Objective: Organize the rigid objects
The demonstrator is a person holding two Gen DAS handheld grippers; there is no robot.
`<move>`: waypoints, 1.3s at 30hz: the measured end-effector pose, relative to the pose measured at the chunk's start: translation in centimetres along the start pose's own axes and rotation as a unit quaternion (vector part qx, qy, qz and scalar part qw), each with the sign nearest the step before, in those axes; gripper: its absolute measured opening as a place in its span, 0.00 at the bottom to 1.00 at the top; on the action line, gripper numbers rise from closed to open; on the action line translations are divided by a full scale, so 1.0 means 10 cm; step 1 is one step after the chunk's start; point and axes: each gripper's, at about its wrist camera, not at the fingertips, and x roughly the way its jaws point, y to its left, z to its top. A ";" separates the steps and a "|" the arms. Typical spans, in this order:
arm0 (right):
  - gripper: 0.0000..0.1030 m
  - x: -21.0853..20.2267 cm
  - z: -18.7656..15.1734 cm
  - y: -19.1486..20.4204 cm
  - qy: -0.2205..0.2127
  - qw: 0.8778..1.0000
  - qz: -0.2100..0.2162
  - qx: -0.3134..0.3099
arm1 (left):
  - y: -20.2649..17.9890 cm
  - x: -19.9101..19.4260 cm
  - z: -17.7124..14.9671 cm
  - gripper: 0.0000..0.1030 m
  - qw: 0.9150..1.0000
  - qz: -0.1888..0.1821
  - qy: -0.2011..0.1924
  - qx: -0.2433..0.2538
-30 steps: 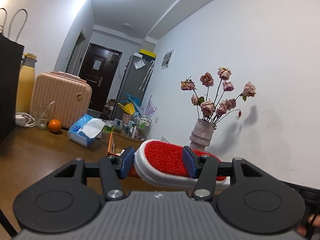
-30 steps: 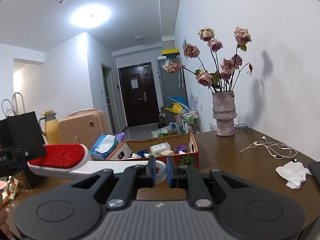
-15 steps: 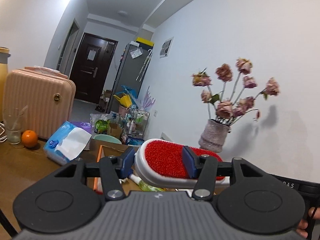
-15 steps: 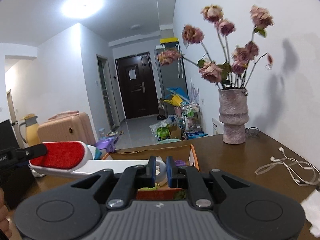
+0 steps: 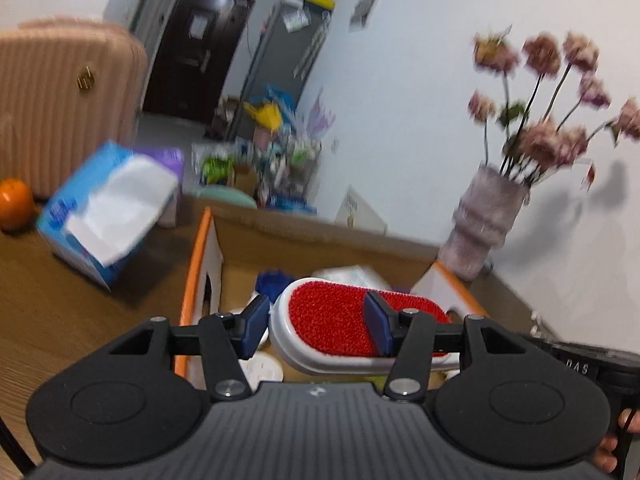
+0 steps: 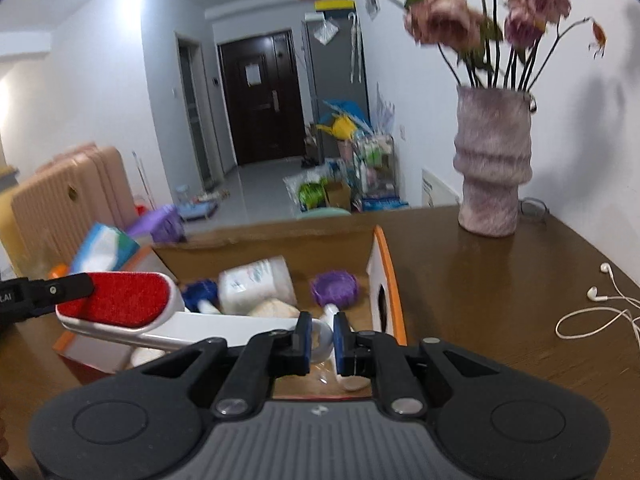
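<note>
A white lint brush (image 5: 328,320) with a red pad hangs level over an open cardboard box (image 5: 196,248) with orange edges. My left gripper (image 5: 316,322) is shut on the brush's head, its blue pads pressing both sides. In the right wrist view the lint brush (image 6: 120,300) stretches to the left, and my right gripper (image 6: 321,340) is shut on the loop at its handle's end. Inside the box (image 6: 384,256) lie a white bottle (image 6: 256,284), a purple round thing (image 6: 335,286) and a blue thing (image 6: 200,290). The box floor under the brush is partly hidden.
A grey vase of dried roses (image 6: 494,168) stands on the brown table right of the box. White earphones (image 6: 600,308) lie at the far right. Left of the box are a blue tissue pack (image 5: 108,208), an orange (image 5: 14,204) and a pink suitcase (image 5: 60,100).
Both grippers have carried the brush forward and downward. The box, farther off a second ago, now lies directly under the brush. Both grips are unchanged.
</note>
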 end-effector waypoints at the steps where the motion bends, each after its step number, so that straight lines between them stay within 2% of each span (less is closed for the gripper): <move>1: 0.11 0.06 -0.02 -0.02 0.006 1.000 -0.003 -0.002 | 0.02 0.08 -0.03 0.51 1.000 0.002 0.011 0.005; 3: 0.11 0.15 -0.06 -0.05 0.013 1.000 0.005 0.003 | 0.04 0.22 -0.10 0.52 0.999 0.016 0.037 0.028; 5: 0.14 0.22 -0.06 -0.05 0.013 1.000 0.011 0.001 | 0.00 0.27 -0.17 0.73 0.997 0.042 0.045 0.052; 7: 0.15 0.26 -0.02 -0.02 0.005 1.000 -0.003 -0.014 | -0.08 0.24 -0.21 0.78 0.995 0.040 0.026 0.092; 9: 0.15 0.29 0.01 -0.01 0.005 1.000 0.002 -0.017 | -0.14 0.19 -0.21 0.79 0.993 0.036 0.013 0.114; 20: 0.15 0.22 0.27 0.26 0.007 0.997 0.018 -0.069 | -0.26 0.03 0.04 0.84 0.993 0.039 -0.009 0.112; 22: 0.16 0.17 0.31 0.31 0.010 0.997 0.023 -0.078 | -0.33 -0.07 0.09 0.90 0.992 0.029 -0.024 0.124; 27: 0.23 -0.15 0.36 0.42 -0.002 0.995 0.038 -0.092 | -0.52 -0.38 0.19 0.91 0.988 0.031 -0.051 0.140; 30: 0.37 -0.40 0.36 0.47 -0.022 0.994 0.037 -0.097 | -0.61 -0.59 0.23 0.94 0.986 0.043 -0.070 0.144; 32: 0.38 -0.57 0.32 0.50 -0.041 0.993 0.022 -0.107 | -0.68 -0.75 0.21 0.97 0.982 0.056 -0.096 0.156; 35: 0.39 -0.81 0.21 0.54 -0.071 0.991 0.008 -0.118 | -0.77 -1.00 0.08 1.00 0.970 0.073 -0.156 0.171; 36: 0.45 -0.88 0.16 0.54 -0.084 0.990 0.011 -0.114 | -0.78 -1.08 0.02 1.00 0.966 0.075 -0.178 0.173; 38: 0.73 -1.01 0.00 0.51 -0.136 0.985 0.009 -0.105 | -0.78 -1.20 -0.12 1.00 0.958 0.083 -0.217 0.171; 39: 0.94 -1.07 -0.09 0.49 -0.171 0.980 0.004 -0.104 | -0.77 -1.25 -0.19 1.00 0.955 0.087 -0.231 0.163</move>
